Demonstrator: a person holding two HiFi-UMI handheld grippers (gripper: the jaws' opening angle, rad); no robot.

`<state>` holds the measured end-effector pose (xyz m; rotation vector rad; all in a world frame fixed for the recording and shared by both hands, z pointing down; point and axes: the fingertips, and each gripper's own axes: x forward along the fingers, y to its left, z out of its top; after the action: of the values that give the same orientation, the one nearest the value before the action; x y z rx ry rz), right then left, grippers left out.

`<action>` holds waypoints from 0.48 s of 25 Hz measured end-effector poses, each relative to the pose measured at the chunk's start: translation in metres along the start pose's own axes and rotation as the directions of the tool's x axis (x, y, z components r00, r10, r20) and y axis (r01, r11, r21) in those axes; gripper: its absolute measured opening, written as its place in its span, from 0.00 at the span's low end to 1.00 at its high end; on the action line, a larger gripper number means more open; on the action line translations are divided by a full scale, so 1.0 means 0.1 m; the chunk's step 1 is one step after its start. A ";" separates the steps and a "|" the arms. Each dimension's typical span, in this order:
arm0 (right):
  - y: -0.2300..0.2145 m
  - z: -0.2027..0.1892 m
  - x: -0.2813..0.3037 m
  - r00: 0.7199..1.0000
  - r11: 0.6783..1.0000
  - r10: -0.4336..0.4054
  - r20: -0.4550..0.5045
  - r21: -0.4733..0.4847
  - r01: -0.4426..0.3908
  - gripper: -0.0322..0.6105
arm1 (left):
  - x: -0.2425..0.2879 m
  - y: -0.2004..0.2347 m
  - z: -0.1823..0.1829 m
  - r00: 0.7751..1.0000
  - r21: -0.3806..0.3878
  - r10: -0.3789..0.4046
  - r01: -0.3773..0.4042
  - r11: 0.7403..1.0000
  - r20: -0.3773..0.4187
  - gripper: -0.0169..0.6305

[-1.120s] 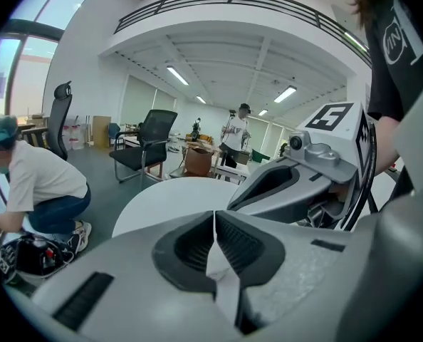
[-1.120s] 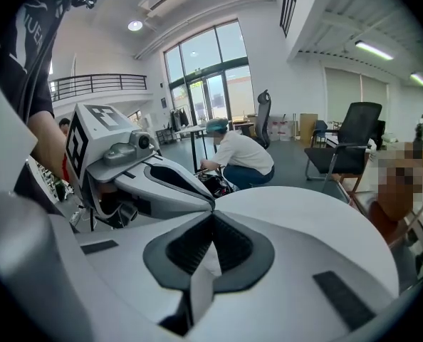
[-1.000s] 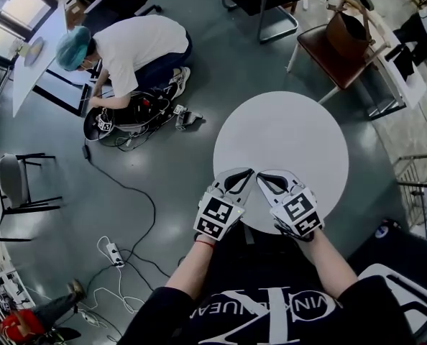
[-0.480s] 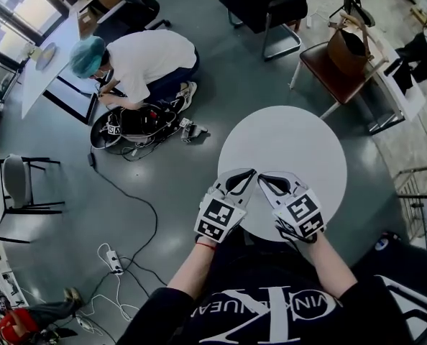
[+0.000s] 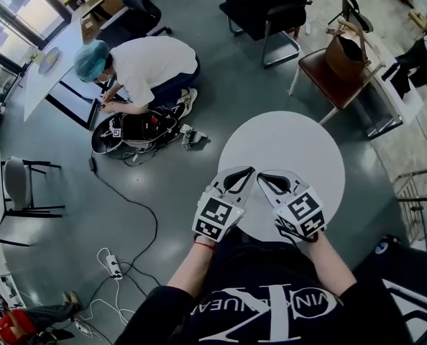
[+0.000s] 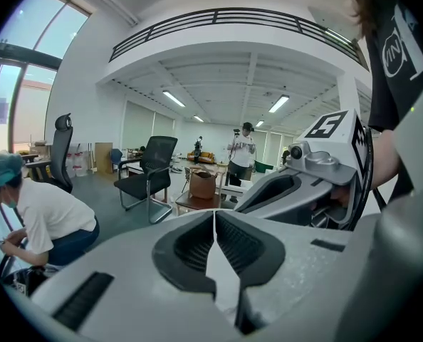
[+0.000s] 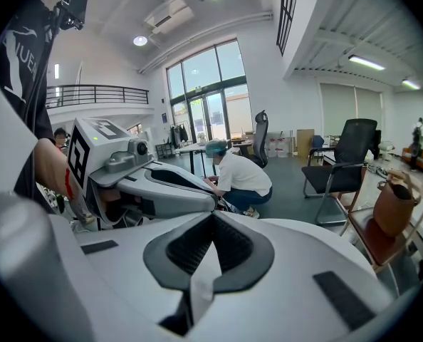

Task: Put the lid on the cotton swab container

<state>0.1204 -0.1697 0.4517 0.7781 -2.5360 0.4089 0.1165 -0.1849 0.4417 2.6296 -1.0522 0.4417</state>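
Observation:
No cotton swab container and no lid shows in any view. The round white table point(image 5: 292, 139) has nothing on it. My left gripper point(image 5: 250, 170) and my right gripper point(image 5: 261, 174) hang side by side over the table's near edge, their tips almost touching each other. In the left gripper view the left gripper point(image 6: 213, 216) has its jaws meeting along a thin line with nothing between them, and the right gripper point(image 6: 297, 189) lies beside it. In the right gripper view the right gripper point(image 7: 211, 217) is likewise shut and holds nothing, with the left gripper point(image 7: 158, 187) next to it.
A person point(image 5: 145, 60) crouches on the floor at the far left over equipment point(image 5: 131, 128) and cables. A black chair point(image 5: 267, 6) and a brown chair with a bag point(image 5: 343, 49) stand beyond the table. A power strip point(image 5: 113, 254) lies on the floor at the left.
Both grippers have risen a little together above the table's near edge, still shut and side by side. The head view has drifted slightly.

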 end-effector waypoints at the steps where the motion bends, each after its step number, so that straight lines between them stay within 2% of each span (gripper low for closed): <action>1: 0.00 0.02 0.00 1.000 1.000 -0.001 0.002 -0.002 0.001 0.05 | 0.00 0.00 0.01 1.000 0.002 -0.001 0.001 1.000 0.002 0.05; 12: -0.03 0.12 0.00 1.000 1.000 -0.007 0.017 -0.017 0.007 0.05 | -0.03 0.03 0.07 1.000 0.010 0.008 -0.009 1.000 0.011 0.05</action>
<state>0.1181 -0.1768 0.4413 0.7872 -2.5481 0.3801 0.1135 -0.1881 0.4346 2.6405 -1.0678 0.4356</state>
